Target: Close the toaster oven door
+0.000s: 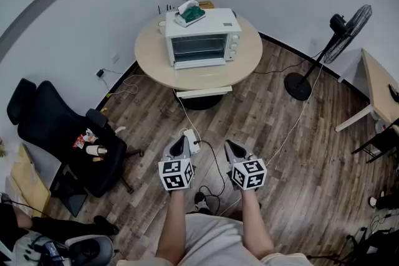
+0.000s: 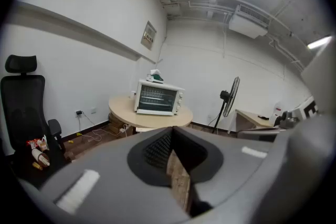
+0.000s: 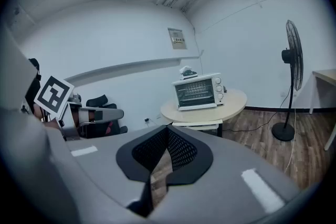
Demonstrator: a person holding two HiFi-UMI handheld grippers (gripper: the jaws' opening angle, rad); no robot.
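A white toaster oven (image 1: 202, 39) stands on a round beige table (image 1: 249, 62) across the room, well away from both grippers. Its glass door looks upright against the front, also in the left gripper view (image 2: 156, 98) and the right gripper view (image 3: 198, 91). My left gripper (image 1: 179, 145) and right gripper (image 1: 233, 150) are held side by side over the wooden floor, pointing toward the table. Both are shut with nothing between the jaws, as the left gripper (image 2: 170, 136) and the right gripper (image 3: 167, 136) show in their own views.
A green and white item (image 1: 189, 12) lies on top of the oven. A black office chair (image 1: 62, 134) stands at the left, a standing fan (image 1: 336, 40) and a desk (image 1: 380, 87) at the right. A power strip (image 1: 192, 141) and cables lie on the floor ahead.
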